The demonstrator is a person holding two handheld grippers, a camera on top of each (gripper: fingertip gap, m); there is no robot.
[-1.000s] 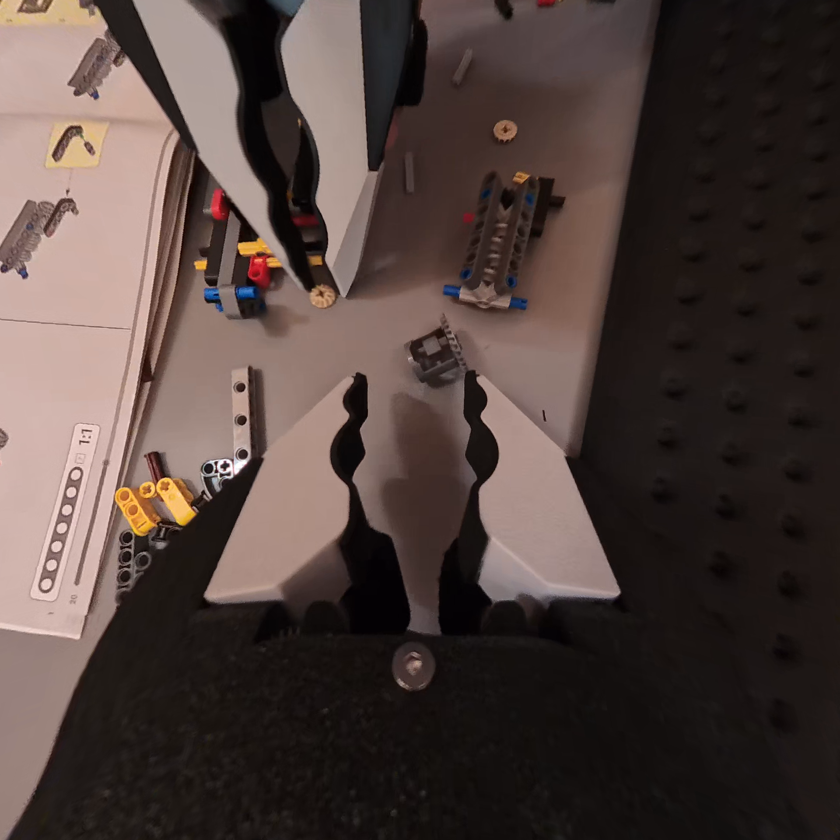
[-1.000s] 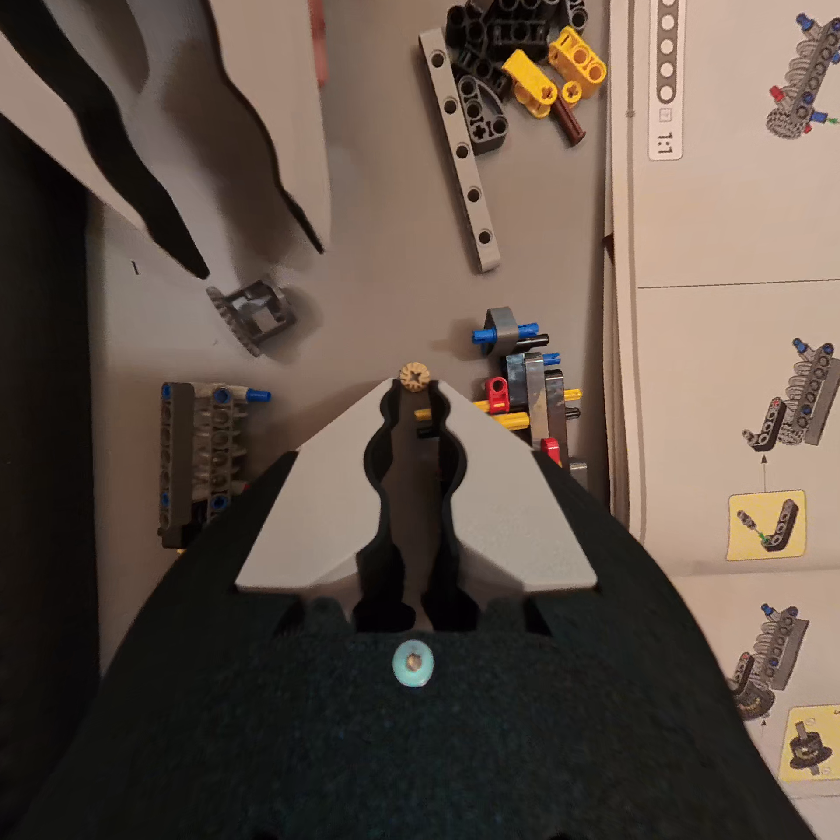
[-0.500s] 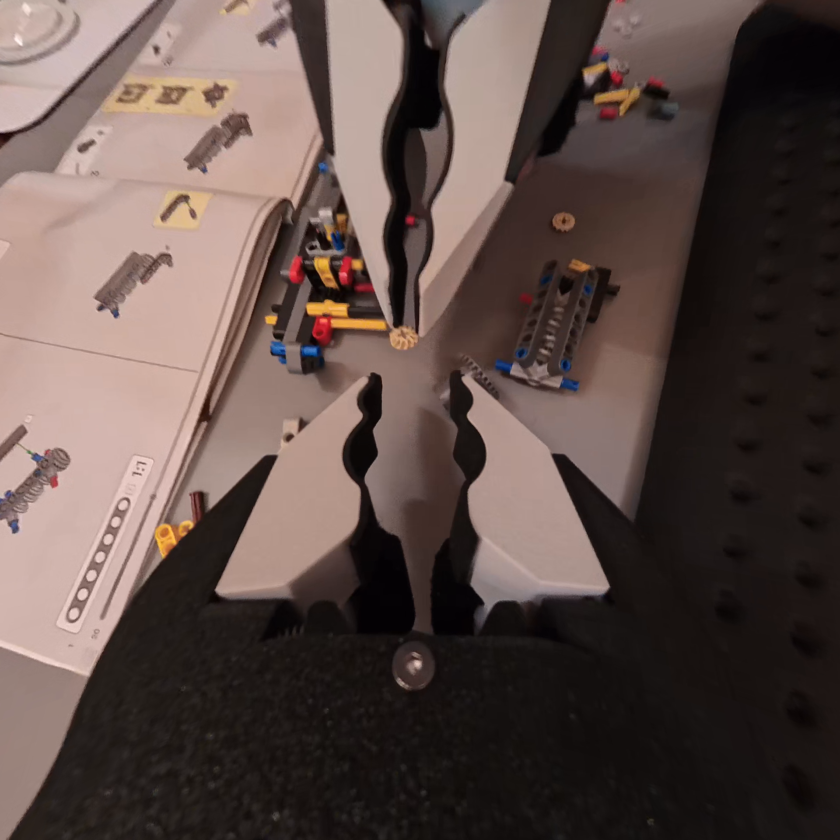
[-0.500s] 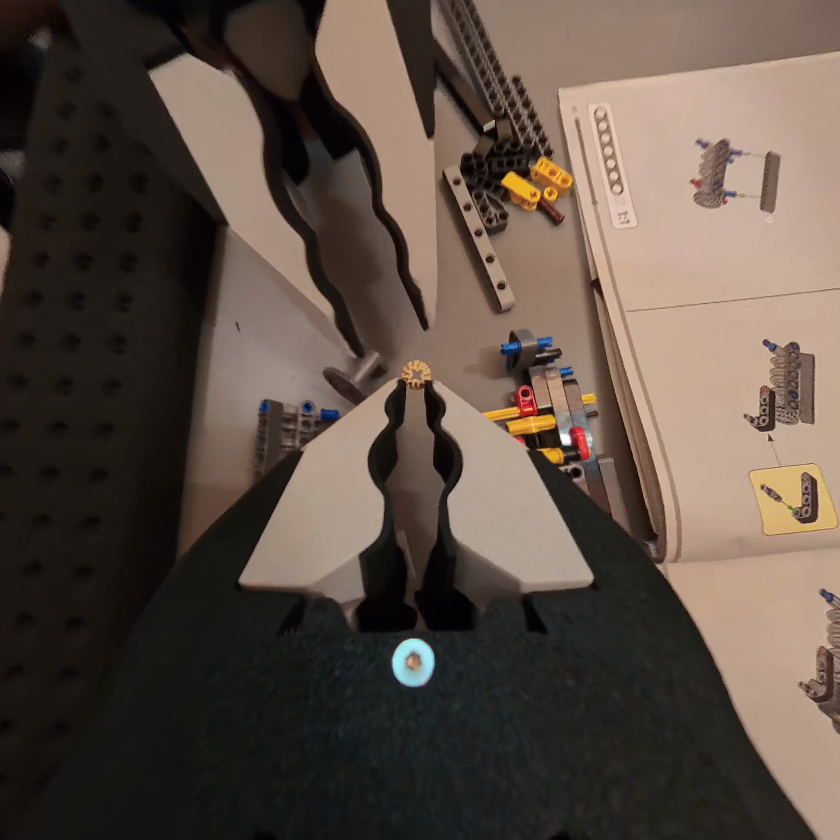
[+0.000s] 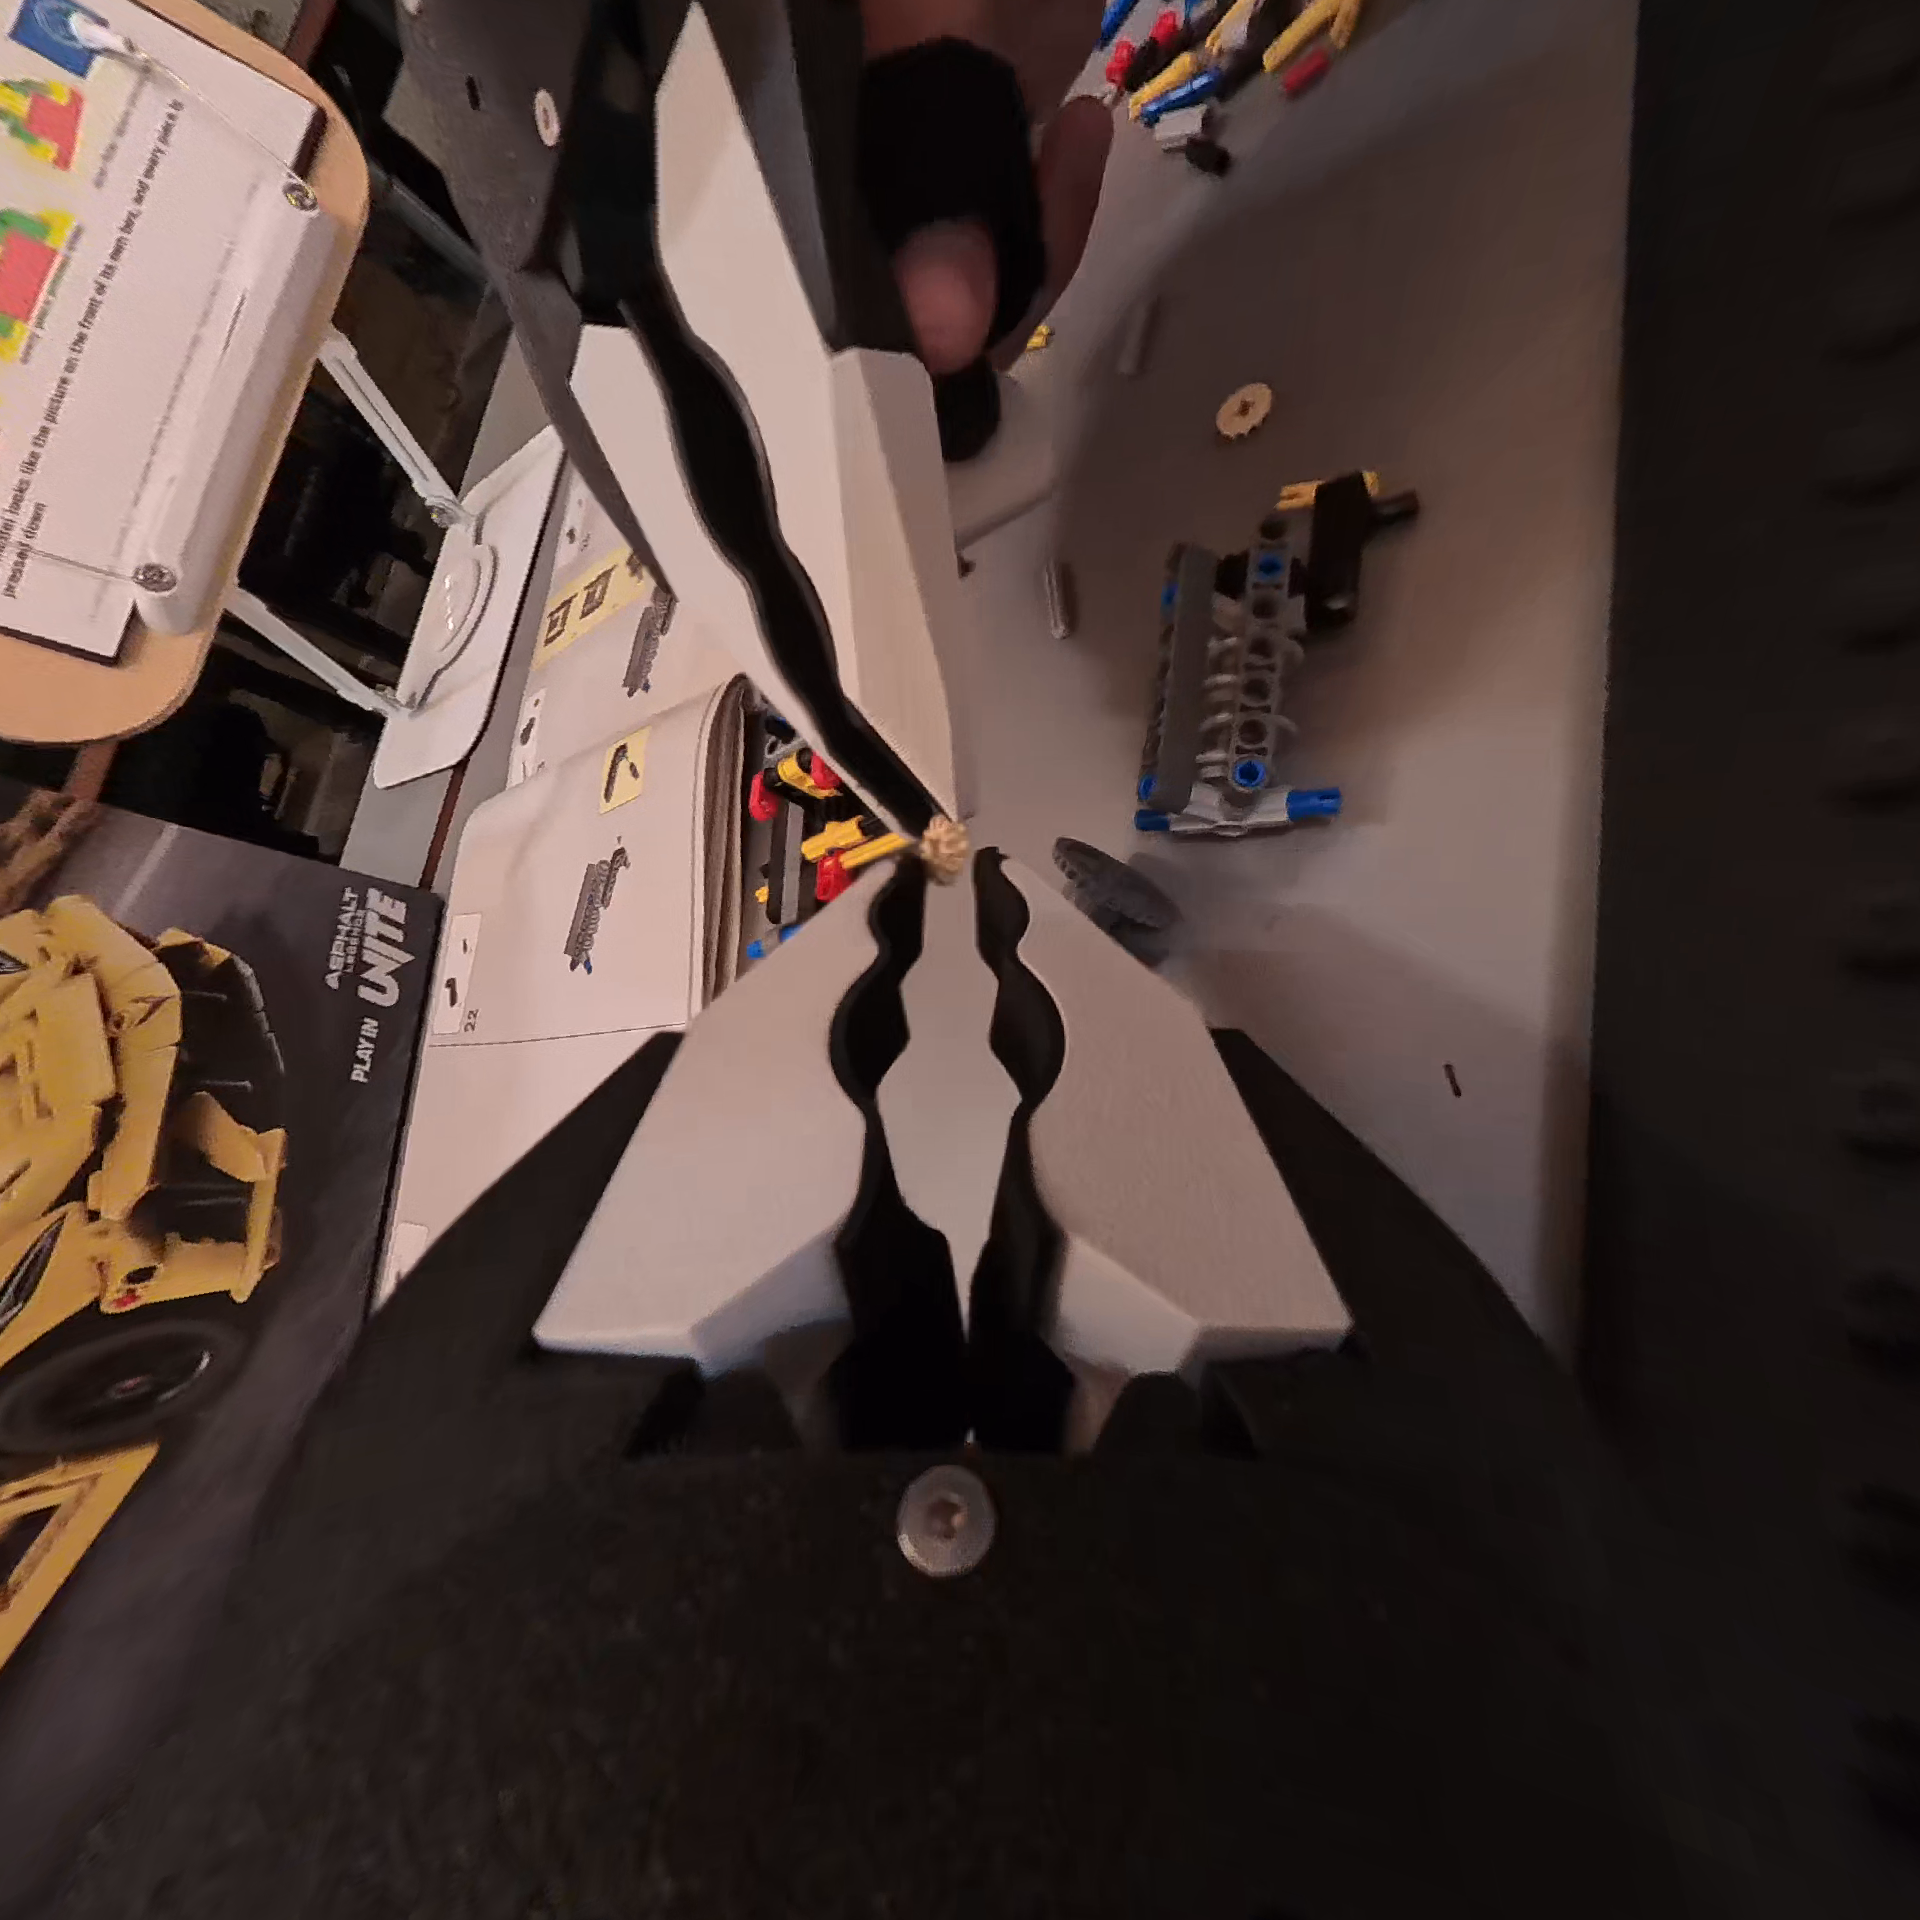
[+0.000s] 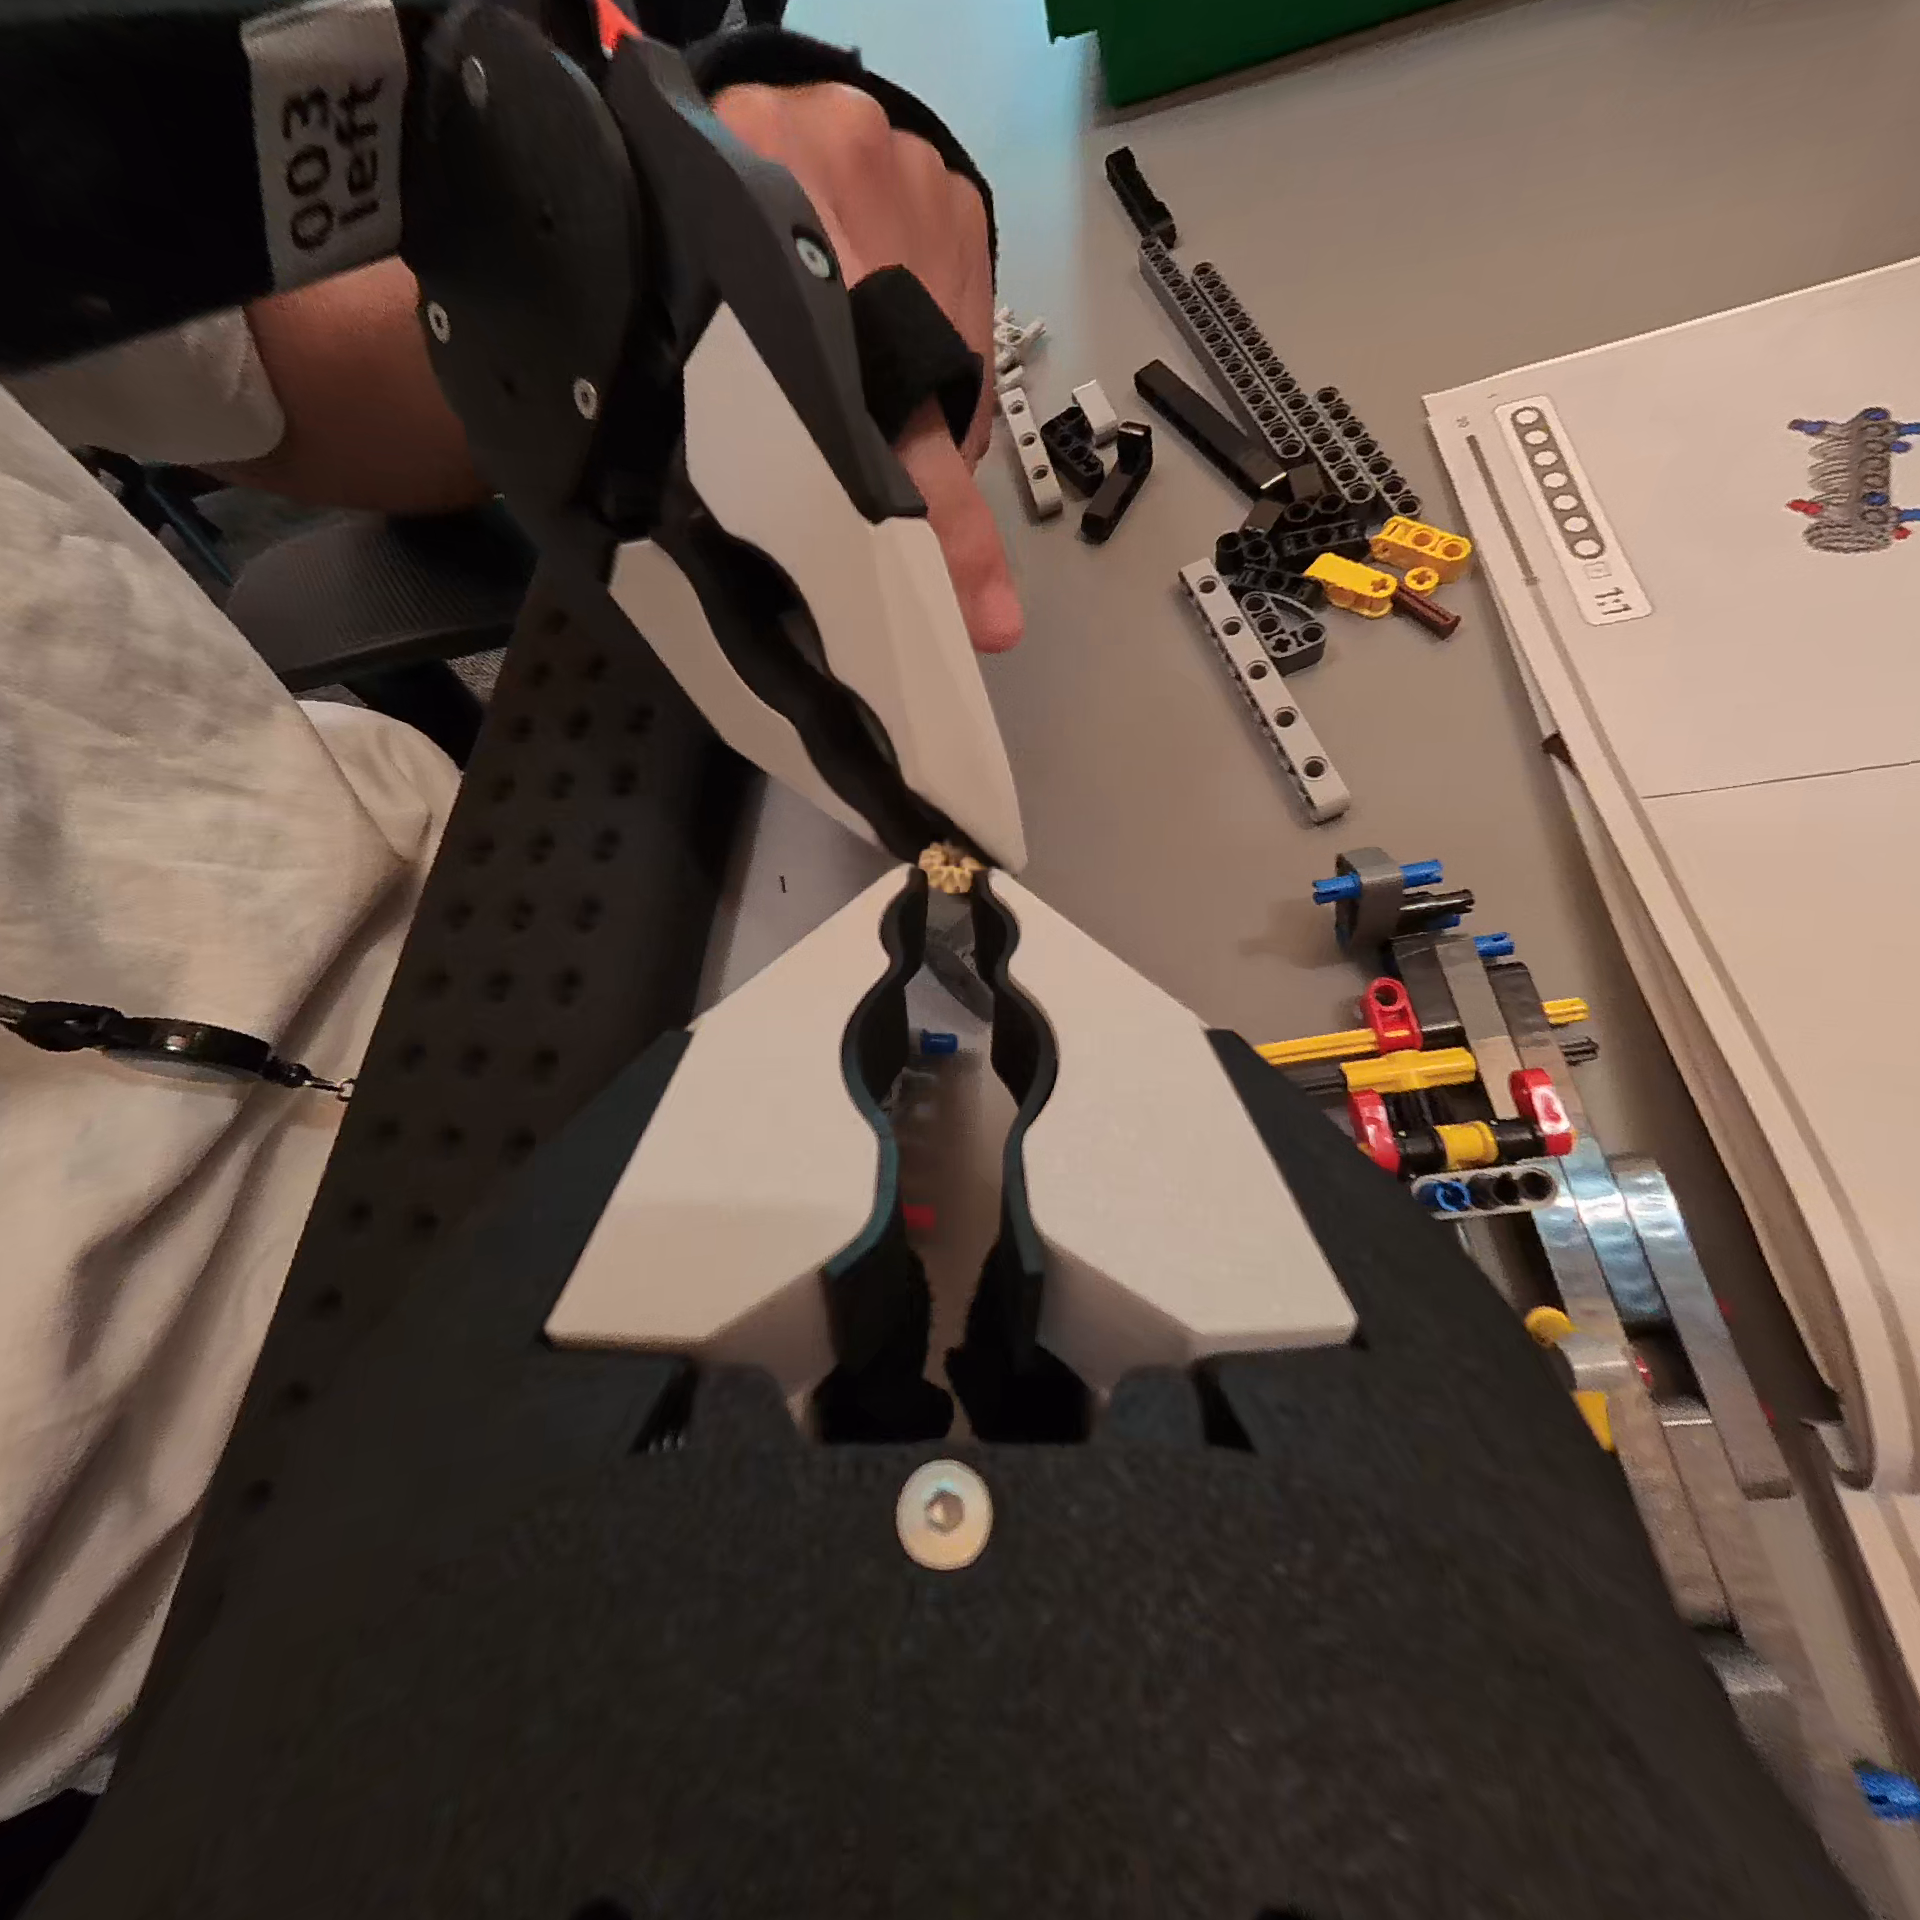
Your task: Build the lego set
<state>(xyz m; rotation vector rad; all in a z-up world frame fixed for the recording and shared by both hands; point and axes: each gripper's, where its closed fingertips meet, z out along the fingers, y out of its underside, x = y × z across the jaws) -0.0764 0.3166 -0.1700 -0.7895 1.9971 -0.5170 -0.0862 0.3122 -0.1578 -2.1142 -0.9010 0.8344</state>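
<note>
My right gripper (image 6: 952, 883) is shut on a small tan gear (image 6: 945, 865) and holds it above the grey table (image 6: 1143, 727). In the left wrist view the right gripper (image 5: 940, 821) comes down from the top with the tan gear (image 5: 945, 847) at its tips. My left gripper (image 5: 942, 868) is narrowly open, its tips just on either side of the gear. In the right wrist view the left gripper (image 6: 966, 847) meets the gear from the upper left. A part-built assembly with yellow axles and red connectors (image 6: 1455, 1101) lies right of the grippers.
A grey engine-like assembly (image 5: 1236, 675), a dark grey gear piece (image 5: 1112, 894) and a second tan gear (image 5: 1244, 410) lie on the table. Loose beams and pins (image 6: 1320, 561) lie by the open instruction booklet (image 6: 1714, 644). A set box (image 5: 156, 1091) is left, a black perforated mat (image 5: 1766, 935) right. The tips of both grippers are at nearly the same place.
Both grippers have risen and tilted toward each other. My left gripper has narrowed from wide open and come up to the tan gear that my right gripper still holds.
</note>
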